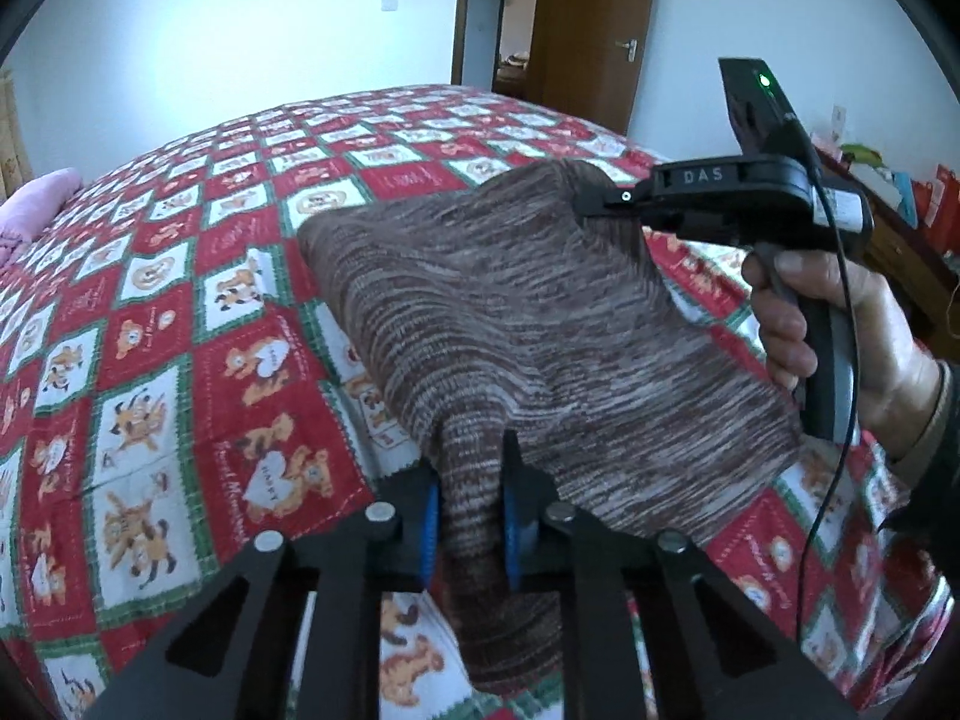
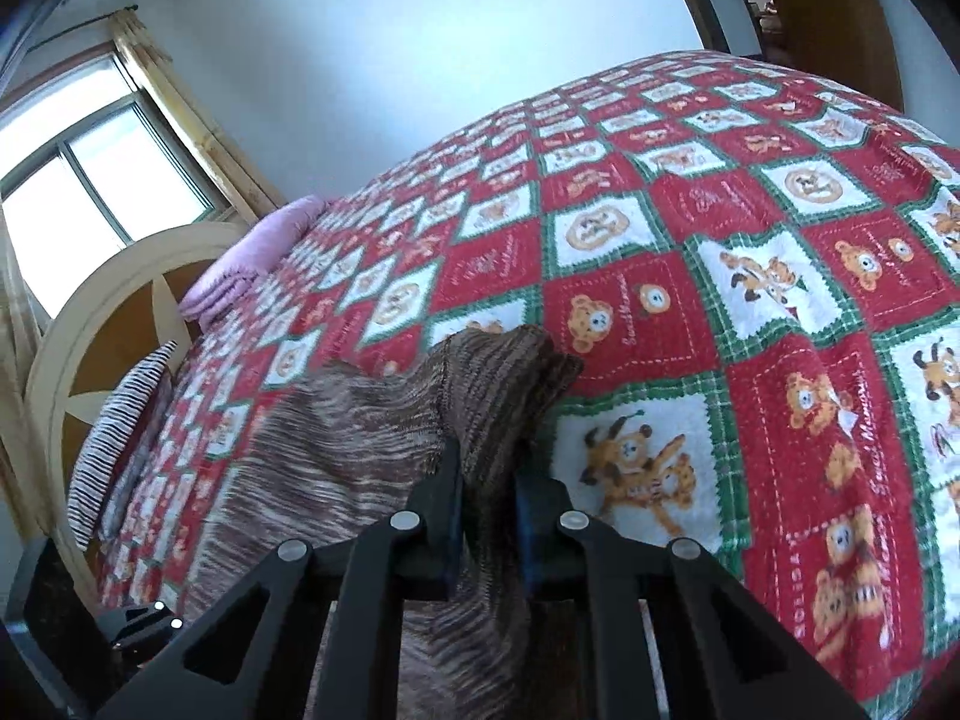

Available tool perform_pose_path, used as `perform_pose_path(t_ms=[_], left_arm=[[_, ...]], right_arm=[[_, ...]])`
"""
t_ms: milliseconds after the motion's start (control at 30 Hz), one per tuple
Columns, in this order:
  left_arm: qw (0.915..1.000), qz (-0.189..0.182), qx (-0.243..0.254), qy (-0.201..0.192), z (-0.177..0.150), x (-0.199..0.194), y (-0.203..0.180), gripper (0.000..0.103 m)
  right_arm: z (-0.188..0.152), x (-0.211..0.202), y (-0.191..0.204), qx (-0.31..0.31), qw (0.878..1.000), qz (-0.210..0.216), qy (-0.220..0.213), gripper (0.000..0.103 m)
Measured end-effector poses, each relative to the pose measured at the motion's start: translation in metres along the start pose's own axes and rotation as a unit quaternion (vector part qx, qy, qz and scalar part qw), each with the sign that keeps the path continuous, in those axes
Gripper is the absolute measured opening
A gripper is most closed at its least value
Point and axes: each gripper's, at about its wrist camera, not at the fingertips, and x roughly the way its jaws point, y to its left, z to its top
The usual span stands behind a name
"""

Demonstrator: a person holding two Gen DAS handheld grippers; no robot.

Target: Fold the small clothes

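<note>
A brown striped knit garment point(image 1: 510, 312) hangs stretched between both grippers above the bed. My left gripper point(image 1: 471, 480) is shut on one corner, with the cloth bunched between its blue pads point(image 1: 513, 516). Across the cloth, my right gripper point(image 1: 591, 204) pinches the far corner, and a hand point(image 1: 840, 324) holds its handle. In the right wrist view, the right gripper point(image 2: 489, 480) is shut on a fold of the garment point(image 2: 336, 438), which drapes away to the left and down below the jaws. The garment's lower part is hidden behind the grippers.
A red, green and white patchwork quilt point(image 1: 150, 360) with bear pictures covers the bed. A folded pink blanket point(image 2: 240, 270) and a striped pillow point(image 2: 120, 438) lie by the round headboard point(image 2: 102, 312). A wooden door point(image 1: 588, 30) and a cluttered side table point(image 1: 900, 204) stand beyond the bed.
</note>
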Motion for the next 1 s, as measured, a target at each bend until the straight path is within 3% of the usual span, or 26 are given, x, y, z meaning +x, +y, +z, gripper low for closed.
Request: perform_pose_path(t_ms=[433,1000], left_arm=[[0.9996,0.001,-0.007,-0.028,-0.022,-0.054,0.006,0.015],[0.9958,0.045,-0.044,-0.067,-0.061,-0.125,0.047,0.015]], right_arm=[[-0.022,-0.024,0.059,-0.029,0.999,0.03,0.001,0.013],[-0.046,-0.002,0.154,-0.073,0.993,0.092,0.022,0.012]])
